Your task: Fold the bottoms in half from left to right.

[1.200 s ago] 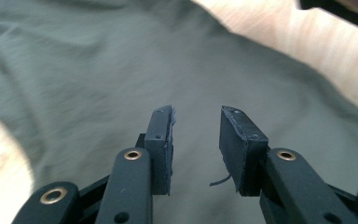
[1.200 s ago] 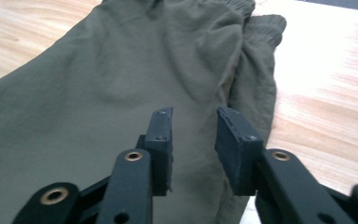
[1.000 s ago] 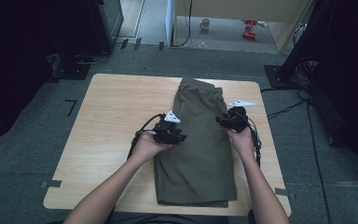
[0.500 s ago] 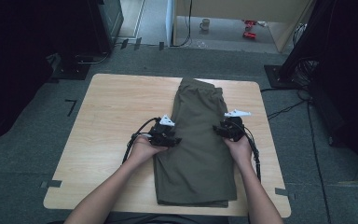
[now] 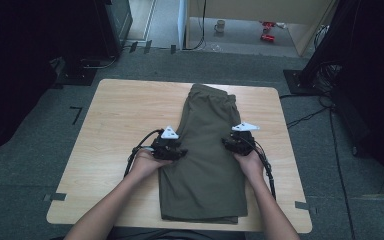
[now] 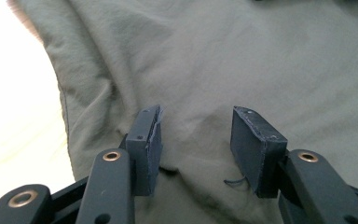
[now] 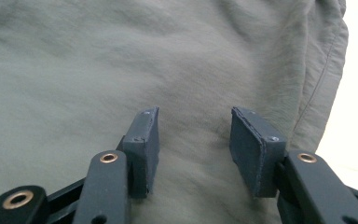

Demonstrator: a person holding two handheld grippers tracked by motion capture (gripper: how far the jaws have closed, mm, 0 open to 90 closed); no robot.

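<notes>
Olive green shorts (image 5: 206, 150) lie folded lengthwise on the wooden table (image 5: 120, 125), waistband at the far end. My left gripper (image 5: 176, 151) rests at the shorts' left edge, about halfway along; in the left gripper view it (image 6: 196, 135) is open, jaws pressed down on the cloth (image 6: 214, 60) near its seam. My right gripper (image 5: 231, 144) sits at the shorts' right edge, level with the left one. In the right gripper view it (image 7: 195, 135) stands open over the fabric (image 7: 121, 60), with the hemmed edge off to the right.
Bare table top lies to the left of the shorts, and a narrow strip (image 5: 280, 130) to the right. Cables trail from both grippers toward the person. A mug (image 5: 221, 25) and red items stand on the floor beyond the table. Dark equipment flanks both sides.
Both grippers have slid toward the person along the shorts' edges, from nearer the waistband to about the middle. The shorts have not shifted.
</notes>
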